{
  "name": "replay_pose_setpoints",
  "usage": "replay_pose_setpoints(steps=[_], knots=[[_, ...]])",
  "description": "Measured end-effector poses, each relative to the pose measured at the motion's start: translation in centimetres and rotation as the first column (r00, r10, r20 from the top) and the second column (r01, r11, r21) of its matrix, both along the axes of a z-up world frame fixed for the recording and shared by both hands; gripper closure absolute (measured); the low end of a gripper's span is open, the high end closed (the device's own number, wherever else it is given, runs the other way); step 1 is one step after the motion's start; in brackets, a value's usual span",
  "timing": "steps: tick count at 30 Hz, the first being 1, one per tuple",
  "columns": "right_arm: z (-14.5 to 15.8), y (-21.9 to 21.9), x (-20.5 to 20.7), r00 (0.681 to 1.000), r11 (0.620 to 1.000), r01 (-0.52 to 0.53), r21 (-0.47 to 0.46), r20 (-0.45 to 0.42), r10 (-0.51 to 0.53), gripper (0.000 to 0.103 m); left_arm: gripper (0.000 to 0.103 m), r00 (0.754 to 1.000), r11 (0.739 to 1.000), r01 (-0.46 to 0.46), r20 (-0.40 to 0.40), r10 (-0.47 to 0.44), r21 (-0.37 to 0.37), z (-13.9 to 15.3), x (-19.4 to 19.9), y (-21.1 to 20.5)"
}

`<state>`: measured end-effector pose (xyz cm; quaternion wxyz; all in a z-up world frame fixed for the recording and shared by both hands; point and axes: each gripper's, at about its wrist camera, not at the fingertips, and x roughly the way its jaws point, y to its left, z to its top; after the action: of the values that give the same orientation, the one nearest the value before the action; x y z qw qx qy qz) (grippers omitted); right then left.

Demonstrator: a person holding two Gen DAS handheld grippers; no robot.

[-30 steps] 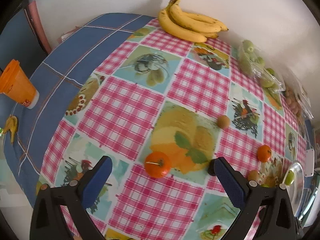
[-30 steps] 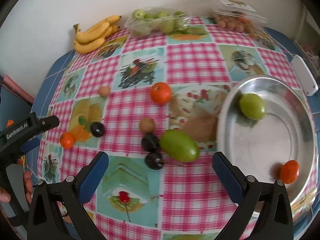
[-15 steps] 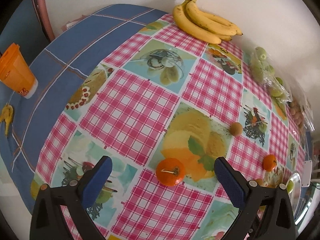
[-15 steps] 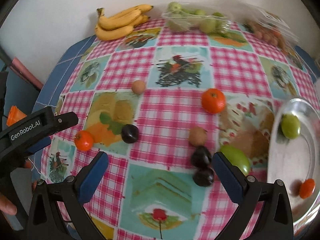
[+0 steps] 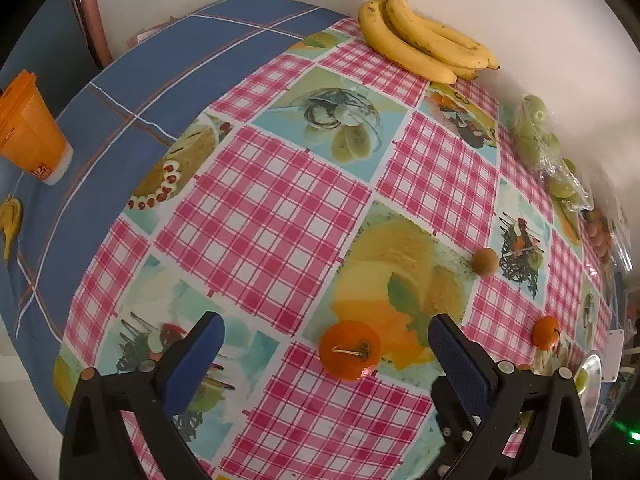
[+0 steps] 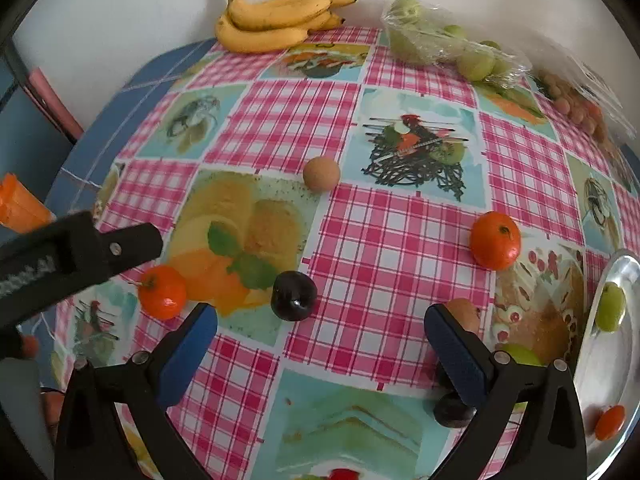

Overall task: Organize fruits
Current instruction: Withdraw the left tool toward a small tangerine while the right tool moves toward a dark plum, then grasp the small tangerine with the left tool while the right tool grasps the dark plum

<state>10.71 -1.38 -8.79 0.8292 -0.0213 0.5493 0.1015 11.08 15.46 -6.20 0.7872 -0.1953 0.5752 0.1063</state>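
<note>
Left wrist view had the left gripper, fingers spread wide, framing a small stemmed orange mandarin on the pink checked tablecloth, apparently lined up to grasp. The right gripper, equally wide and empty, faced a dark round plum, probably bound for the shiny metal bowl.

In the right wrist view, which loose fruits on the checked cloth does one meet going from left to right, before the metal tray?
small orange with stem → dark plum → round tan fruit → larger orange.
</note>
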Motion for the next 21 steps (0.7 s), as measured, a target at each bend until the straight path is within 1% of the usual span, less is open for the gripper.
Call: replay_pose_setpoints(steps=[4,8,10,13,14,16,17,18,20,21], knots=[[-0.4,0.5,0.3,1.0,1.0,-0.012,-0.008,-0.007,0.012,0.0,0.0,1.0,1.0,0.012,-0.028,-0.012,0.002,-0.4,0.1,-0.3],[-0.5,1.0,0.5,1.0,1.0,-0.023,-0.01,-0.002,0.023,0.003,0.0,0.998,1.0,-0.009,-0.056,0.008,-0.019,-0.9,0.0,-0.1],[-0.5,1.0,0.5,1.0,1.0,-0.03,-0.006,-0.001,0.03,0.011,0.001,0.998,0.999,-0.017,-0.061,0.015,-0.031,-1.1,-0.1,0.1],[-0.5,1.4,0.5,0.999,0.999,-0.036,-0.013,0.007,0.036,0.028,0.003,0.998,0.999,-0.018,-0.057,0.016,-0.046,-1.1,-0.2,0.1],[-0.6,1.5,0.6,0.999,0.999,-0.041,-0.014,0.008,0.041,0.031,0.007,0.999,0.998,-0.017,-0.052,0.014,-0.053,-1.0,-0.2,0.0],[-0.6,1.7,0.6,0.999,0.999,-0.046,-0.017,0.011,0.047,0.043,0.013,0.999,0.998,-0.01,-0.048,0.007,-0.06,-0.9,-0.1,-0.1],[-0.5,1.8,0.5,0.999,0.999,-0.05,-0.02,0.014,0.051,0.047,0.015,0.999,0.998,-0.004,-0.047,0.001,-0.063,-0.9,-0.1,-0.2],[-0.5,1.9,0.5,0.998,0.998,-0.053,-0.021,0.013,0.054,0.054,0.016,0.999,0.998,-0.001,-0.047,-0.003,-0.069,-0.9,-0.1,-0.3],[-0.6,1.9,0.5,0.998,0.998,-0.059,-0.011,0.01,0.059,0.058,0.022,0.999,0.996,0.006,-0.047,-0.011,-0.089,-1.1,0.2,-0.5],[-0.6,1.9,0.5,0.998,0.998,-0.058,-0.006,0.013,0.058,0.063,0.023,0.999,0.995,0.01,-0.045,-0.014,-0.101,-1.2,0.3,-0.7]])
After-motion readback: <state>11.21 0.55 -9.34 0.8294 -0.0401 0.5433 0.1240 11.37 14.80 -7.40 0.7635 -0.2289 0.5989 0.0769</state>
